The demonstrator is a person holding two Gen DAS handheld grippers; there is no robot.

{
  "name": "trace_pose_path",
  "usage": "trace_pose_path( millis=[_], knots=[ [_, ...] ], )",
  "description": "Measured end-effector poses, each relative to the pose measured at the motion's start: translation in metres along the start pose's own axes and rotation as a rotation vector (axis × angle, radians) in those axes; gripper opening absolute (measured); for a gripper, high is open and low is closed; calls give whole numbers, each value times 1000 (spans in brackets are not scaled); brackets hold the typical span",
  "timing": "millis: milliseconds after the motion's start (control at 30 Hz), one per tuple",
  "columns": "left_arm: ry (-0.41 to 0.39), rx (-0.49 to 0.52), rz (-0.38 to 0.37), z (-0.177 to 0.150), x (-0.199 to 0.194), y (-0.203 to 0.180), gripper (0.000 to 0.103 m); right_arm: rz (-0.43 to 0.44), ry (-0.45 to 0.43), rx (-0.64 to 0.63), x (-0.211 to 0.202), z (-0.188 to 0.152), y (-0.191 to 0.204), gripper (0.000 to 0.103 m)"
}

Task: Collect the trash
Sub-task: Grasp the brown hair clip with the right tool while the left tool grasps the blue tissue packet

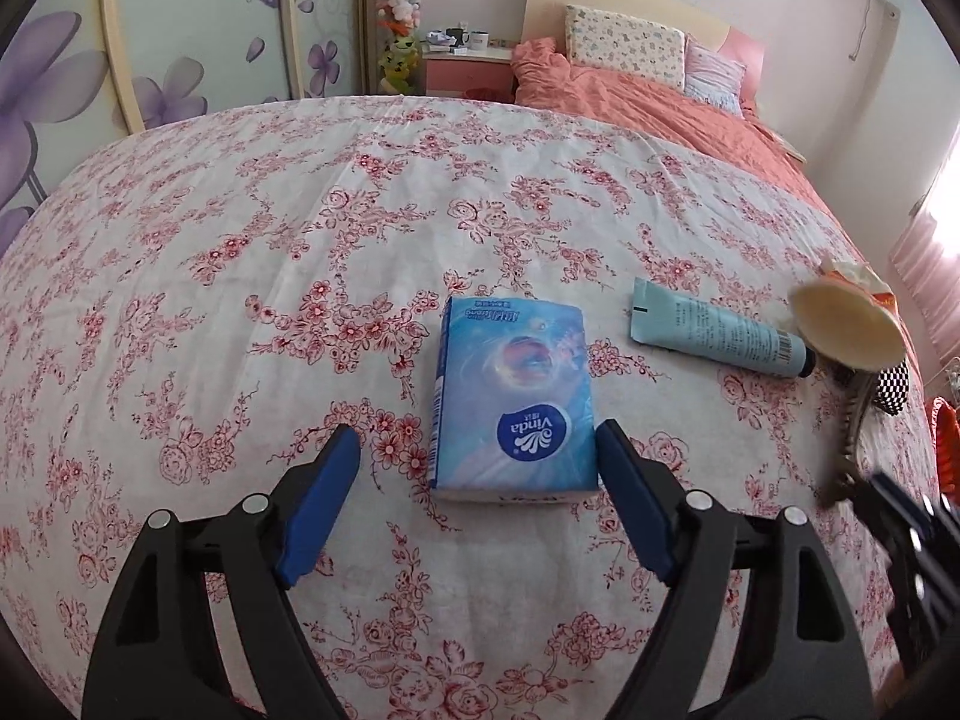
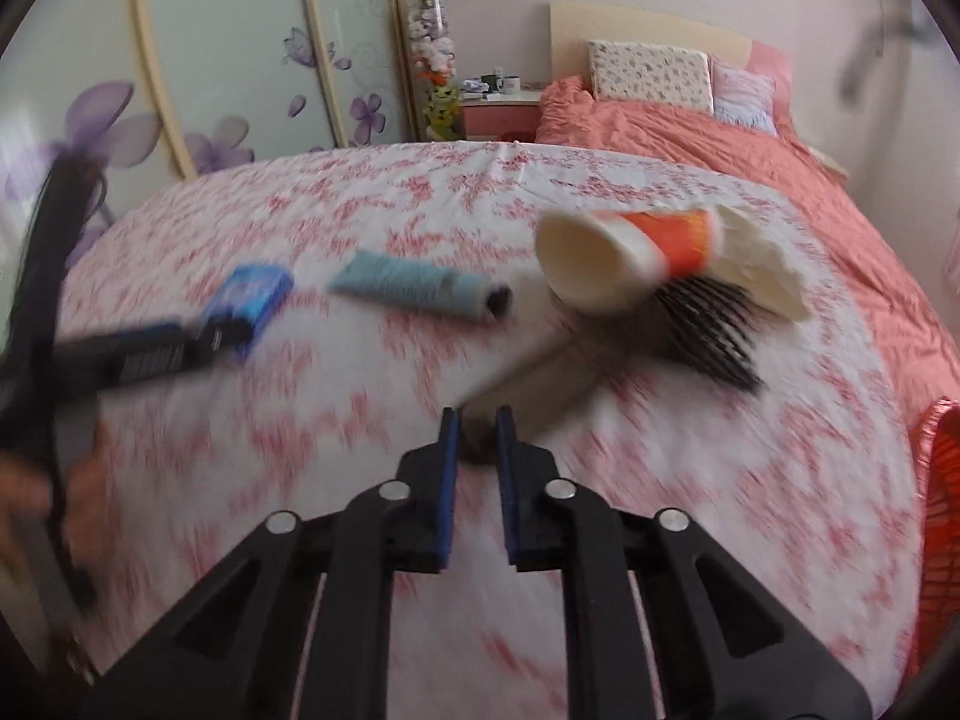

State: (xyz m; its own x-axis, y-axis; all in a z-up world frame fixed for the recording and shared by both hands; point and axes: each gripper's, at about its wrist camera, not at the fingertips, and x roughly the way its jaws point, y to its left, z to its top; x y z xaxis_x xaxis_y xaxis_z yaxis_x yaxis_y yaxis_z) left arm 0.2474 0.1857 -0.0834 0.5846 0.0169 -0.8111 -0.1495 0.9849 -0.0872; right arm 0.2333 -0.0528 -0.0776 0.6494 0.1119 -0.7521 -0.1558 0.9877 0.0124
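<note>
Your right gripper (image 2: 478, 429) has its jaws drawn narrow around a pale, blurred handle-like end that runs up toward the black comb (image 2: 711, 324); whether the pads truly press on it you cannot tell from this smeared view. Before lifting, settle the wrist, since the paper cup (image 2: 606, 258) with crumpled tissue (image 2: 759, 267) stuffed in it lies on its side, resting against the comb's teeth, and would likely roll if jolted. That cup looks like the trash to collect, on the right of the bed (image 1: 240, 210).

Your left gripper (image 1: 478, 450) has its jaws wide, straddling the near end of the tissue pack (image 1: 516, 396) without pinching it; the right pad stands just beside the pack's edge. The blue tube (image 1: 714, 330) lies between pack and cup.

The red basket (image 2: 942, 480) at the far right is cut off, and the cup is half out of the left view.
</note>
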Motion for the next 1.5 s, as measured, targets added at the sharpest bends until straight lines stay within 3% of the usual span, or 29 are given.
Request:
trace_pose_path(
  millis=[100,167,233,400,500,633,667,800,900,1133,1233,1500],
  knots=[
    [-1,10,2,2,3,-3,80,-30,3,23,-18,-16,-20,16],
    [-1,14,1,3,3,-5,80,-9,3,73,-27,-17,-32,42],
    [0,16,2,4,4,-6,80,15,-5,113,-30,-13,-38,49],
    [-1,10,12,5,5,-6,80,59,27,206,-4,6,-29,49],
    [0,2,23,7,7,-5,80,9,53,214,19,16,-14,48],
    [-4,-2,27,9,8,-6,79,-94,83,211,36,19,-11,22],
    [-6,-1,26,9,9,-7,78,-87,82,219,35,18,-14,21],
    [-14,26,4,6,7,-11,70,-83,78,200,21,5,-30,19],
    [-13,49,-31,1,2,-15,67,-132,76,168,9,-8,-45,19],
    [-14,24,11,8,9,-15,66,-150,70,220,5,-15,-72,19],
    [-22,42,36,7,9,-16,55,-149,67,219,5,-16,-75,19],
    [-44,77,57,-3,4,-21,53,-120,59,238,5,-16,-78,18]
  ],
)
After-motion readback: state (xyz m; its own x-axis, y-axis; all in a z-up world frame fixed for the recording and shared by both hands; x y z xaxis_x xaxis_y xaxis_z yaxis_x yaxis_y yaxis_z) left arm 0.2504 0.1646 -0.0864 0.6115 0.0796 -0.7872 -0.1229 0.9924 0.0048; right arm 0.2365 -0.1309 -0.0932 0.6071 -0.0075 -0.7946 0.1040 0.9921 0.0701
